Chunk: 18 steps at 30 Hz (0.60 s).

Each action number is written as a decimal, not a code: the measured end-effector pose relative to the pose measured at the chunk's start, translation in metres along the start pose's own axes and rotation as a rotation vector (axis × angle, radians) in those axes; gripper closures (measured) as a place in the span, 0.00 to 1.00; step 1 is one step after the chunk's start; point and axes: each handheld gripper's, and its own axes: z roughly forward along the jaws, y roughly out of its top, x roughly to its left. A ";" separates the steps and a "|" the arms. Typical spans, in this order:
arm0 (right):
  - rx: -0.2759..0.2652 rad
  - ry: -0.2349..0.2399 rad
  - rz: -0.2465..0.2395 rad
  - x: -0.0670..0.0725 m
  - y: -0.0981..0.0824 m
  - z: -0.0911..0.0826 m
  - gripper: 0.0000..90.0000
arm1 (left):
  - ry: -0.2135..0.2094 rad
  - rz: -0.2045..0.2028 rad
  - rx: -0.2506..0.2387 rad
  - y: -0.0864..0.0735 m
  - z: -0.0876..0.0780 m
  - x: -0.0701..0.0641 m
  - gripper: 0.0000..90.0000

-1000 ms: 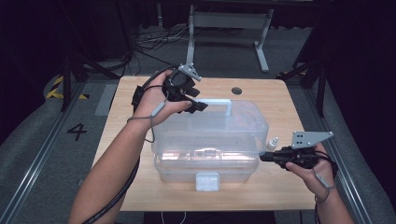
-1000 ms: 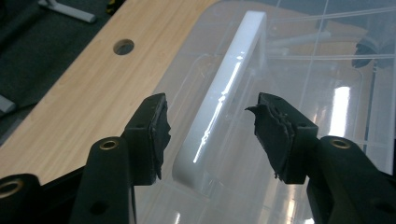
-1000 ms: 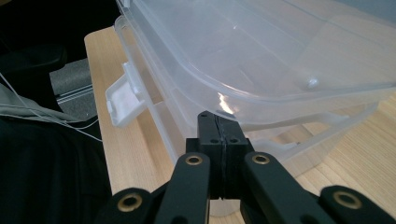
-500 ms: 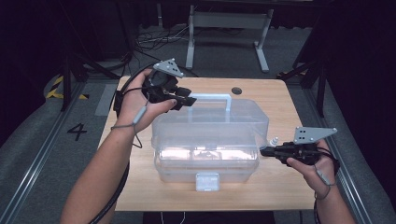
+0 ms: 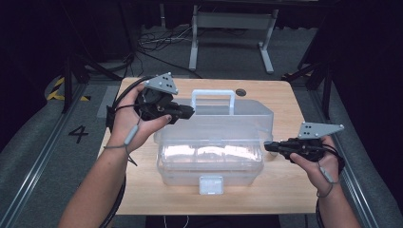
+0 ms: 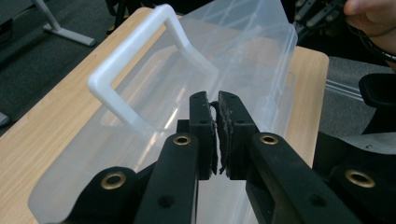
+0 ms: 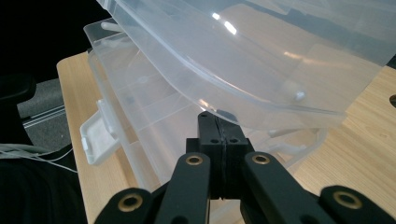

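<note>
Across the middle of the frame, a wooden surface (image 5: 280, 95), carrying a clear box (image 5: 209, 161) at centre. Lid (image 5: 247, 116) tilted up off the base, white handle (image 5: 212, 97) upright on top, front latch (image 5: 211, 184) hanging loose. Left tongs (image 5: 190, 112) at upper left of the box, just been closing, now nearly together on nothing. Right tongs (image 5: 267, 147) pressed together, tips against the lid's edge. Unlatching apparently done; swinging the lid fully back probably left.
</note>
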 end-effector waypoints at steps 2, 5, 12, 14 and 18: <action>-0.006 -0.006 0.005 -0.001 0.001 0.001 1.00 | 0.000 -0.004 -0.002 -0.004 -0.001 -0.003 0.93; -0.016 -0.017 0.010 -0.002 0.004 0.001 1.00 | -0.001 -0.005 -0.003 -0.009 -0.003 -0.006 0.93; -0.053 -0.032 0.033 -0.008 0.011 0.001 1.00 | -0.008 -0.011 -0.013 -0.022 -0.007 -0.011 0.96; -0.063 -0.040 0.039 -0.009 0.013 0.001 1.00 | -0.007 -0.012 -0.015 -0.024 -0.007 -0.011 0.97; -0.077 -0.049 0.049 -0.011 0.016 0.001 1.00 | -0.012 -0.023 -0.021 -0.033 -0.008 -0.011 0.98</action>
